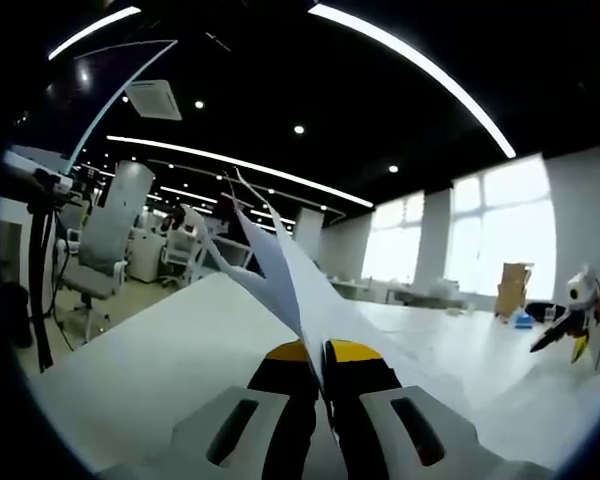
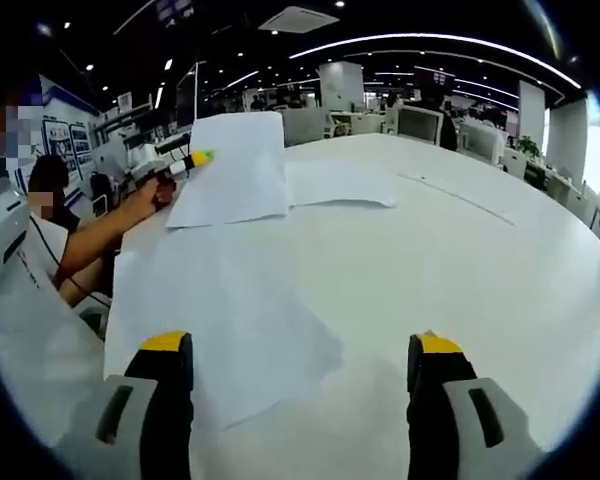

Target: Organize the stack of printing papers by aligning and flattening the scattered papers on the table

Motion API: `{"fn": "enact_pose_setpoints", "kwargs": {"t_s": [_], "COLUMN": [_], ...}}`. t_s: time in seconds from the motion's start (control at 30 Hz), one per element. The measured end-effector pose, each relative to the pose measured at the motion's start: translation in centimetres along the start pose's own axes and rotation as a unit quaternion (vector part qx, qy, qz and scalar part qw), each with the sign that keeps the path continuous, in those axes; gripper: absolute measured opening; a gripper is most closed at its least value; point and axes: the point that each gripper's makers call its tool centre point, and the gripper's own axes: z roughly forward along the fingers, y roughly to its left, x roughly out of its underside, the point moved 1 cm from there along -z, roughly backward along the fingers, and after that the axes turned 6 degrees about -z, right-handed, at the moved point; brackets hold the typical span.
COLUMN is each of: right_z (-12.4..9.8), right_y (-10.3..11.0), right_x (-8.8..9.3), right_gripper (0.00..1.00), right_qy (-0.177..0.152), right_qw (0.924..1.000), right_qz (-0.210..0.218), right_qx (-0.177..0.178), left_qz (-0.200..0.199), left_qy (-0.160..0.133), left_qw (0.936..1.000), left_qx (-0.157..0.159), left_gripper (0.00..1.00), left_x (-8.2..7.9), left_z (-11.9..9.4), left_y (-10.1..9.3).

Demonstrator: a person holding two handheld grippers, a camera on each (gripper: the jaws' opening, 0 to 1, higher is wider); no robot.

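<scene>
A lifted sheet [image 1: 280, 270] is pinched by the left tool [image 1: 317, 352], while the right tool [image 2: 300, 352] is held spread over more papers [image 2: 220, 320] on the white surface [image 2: 460, 250].

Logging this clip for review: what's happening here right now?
A person is tidying loose printing paper on a white table. The left claw is shut on a sheet, holding it lifted. The right claw hangs open above the table, beside another loose sheet. A third sheet lies flat farther back.
</scene>
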Motion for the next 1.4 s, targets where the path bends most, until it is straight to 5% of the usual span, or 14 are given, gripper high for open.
{"fn": "enact_pose_setpoints", "kwargs": {"t_s": [0.3,0.6,0.7,1.4], "right_z": [1.7,2.8,3.0,2.9], "right_y": [0.7,1.3,1.2,1.3], "right_x": [0.1,2.0,2.0,1.5], "right_gripper": [0.82,0.82,0.82,0.58], "right_qy": [0.012,0.051,0.050,0.023], "right_qw": [0.9998,0.9981,0.9971,0.9986], "right_qz": [-0.013,-0.032,-0.058,-0.048], "right_qx": [-0.012,-0.013,-0.004,0.003], "left_qz": [-0.004,-0.004,-0.004,-0.005], "left_qy": [-0.002,-0.001,-0.001,-0.006], "left_qw": [1.0000,1.0000,1.0000,1.0000], "left_qx": [0.001,-0.001,-0.001,-0.005], "left_gripper": [0.07,0.07,0.07,0.07], "left_x": [-0.1,-0.1,-0.1,-0.2], "left_z": [0.0,0.0,-0.1,-0.2], "left_y": [0.1,0.2,0.2,0.3]}}
